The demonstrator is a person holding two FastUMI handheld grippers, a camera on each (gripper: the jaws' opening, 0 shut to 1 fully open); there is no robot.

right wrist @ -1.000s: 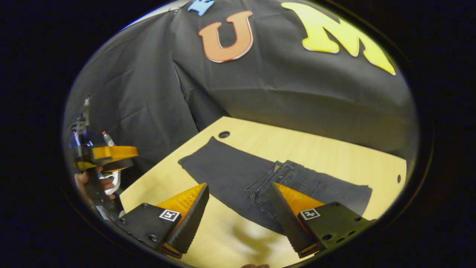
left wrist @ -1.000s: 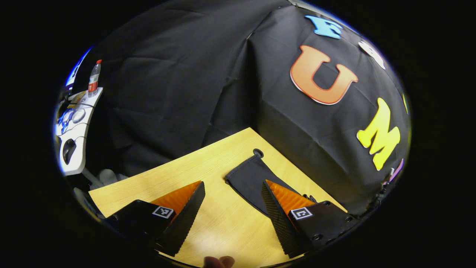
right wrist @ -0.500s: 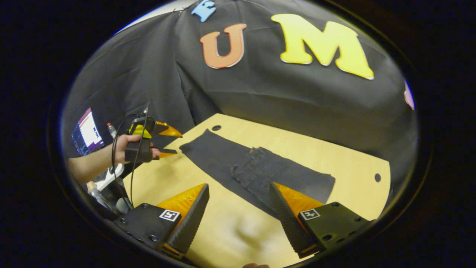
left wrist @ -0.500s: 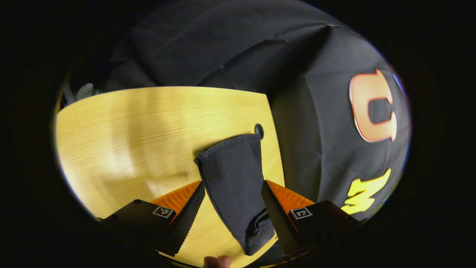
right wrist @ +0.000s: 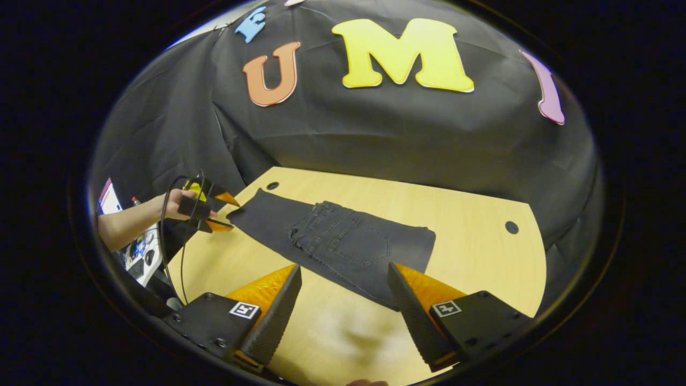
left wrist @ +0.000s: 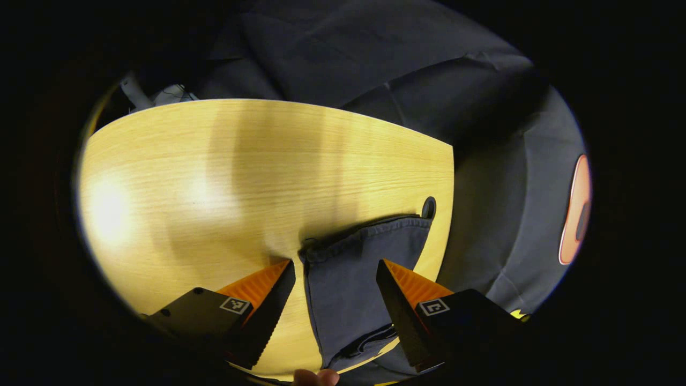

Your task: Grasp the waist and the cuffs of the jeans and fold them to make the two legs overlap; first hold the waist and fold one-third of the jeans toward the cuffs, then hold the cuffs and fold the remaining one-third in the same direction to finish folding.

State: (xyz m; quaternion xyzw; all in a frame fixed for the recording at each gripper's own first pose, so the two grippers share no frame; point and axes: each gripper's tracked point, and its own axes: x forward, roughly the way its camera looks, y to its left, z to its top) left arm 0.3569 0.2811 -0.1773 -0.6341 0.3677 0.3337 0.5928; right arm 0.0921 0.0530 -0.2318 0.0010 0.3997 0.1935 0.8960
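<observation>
- Spreading wide apart, the left gripper point(left wrist: 335, 268) has its fingers point(left wrist: 270, 305) on either side of the jeans' point(left wrist: 348, 279) cuff end, with nothing pinched; whether the tips touch the cloth I cannot tell.
- In the left gripper view, the cuffs point(left wrist: 370, 231) lie just beyond the fingertips, the hem running up to a round hole point(left wrist: 429, 207) in the table point(left wrist: 214, 177), which sits right at the hem's far corner.
- Farther out from the jeans, the bare wooden table stretches away to its far edge, and dark cloth hangs behind it.
- A fingertip of the person point(left wrist: 316, 377) shows at the bottom edge, below the jeans.
- The right gripper point(right wrist: 343, 276) also has its fingers point(right wrist: 273, 316) well apart, gripping nothing, held above the table on the near side of the jeans.
- In the right gripper view, the jeans lie flat across the table: the waist point(right wrist: 305, 228) is folded over onto the legs, a back pocket point(right wrist: 362, 244) facing up, and the fold edge forms the end near the right-hand finger.
- At the cuff end of the jeans, the other gripper appears, held in a hand point(right wrist: 174, 203) with a cable point(right wrist: 171, 241) looping down from it; its two fingers straddle the cuff corner.
- Beyond the jeans, on the side away from the cuffs, a second hole point(right wrist: 511, 227) marks the table.
</observation>
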